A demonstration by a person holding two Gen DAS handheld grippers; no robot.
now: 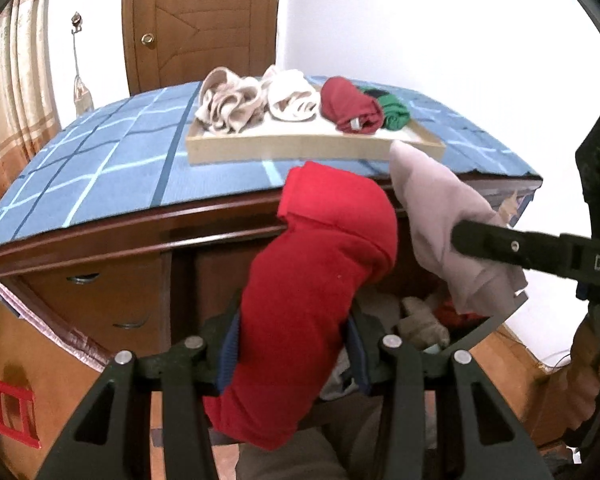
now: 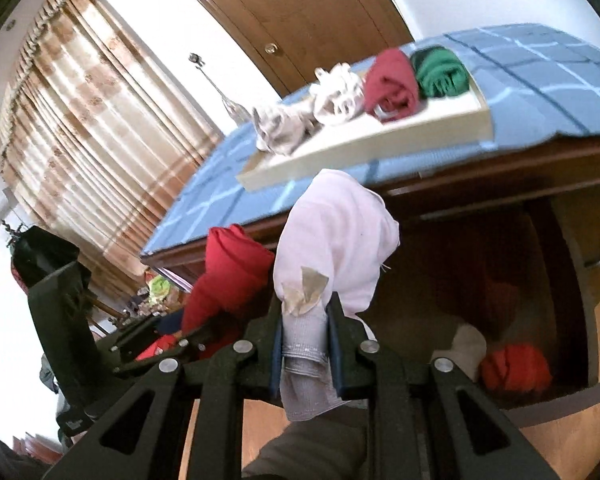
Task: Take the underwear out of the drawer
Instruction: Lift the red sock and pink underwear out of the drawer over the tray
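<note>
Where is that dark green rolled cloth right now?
The dark green rolled cloth lies at the right end of the shallow wooden tray on the blue checked tabletop, beside a dark red bundle.

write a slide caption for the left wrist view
Left claw lifts a red garment above the open drawer, toward the wooden tray of rolled underwear.

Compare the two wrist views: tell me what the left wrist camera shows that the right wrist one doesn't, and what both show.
Only the left wrist view shows the person's hand on the right gripper's handle.

Only the right wrist view shows the tan label on the pale pink underwear that the right gripper is shut on.

Both show the left gripper clamping the red underwear, the wooden tray of rolled garments on the blue checked cover, and the open drawer.
</note>
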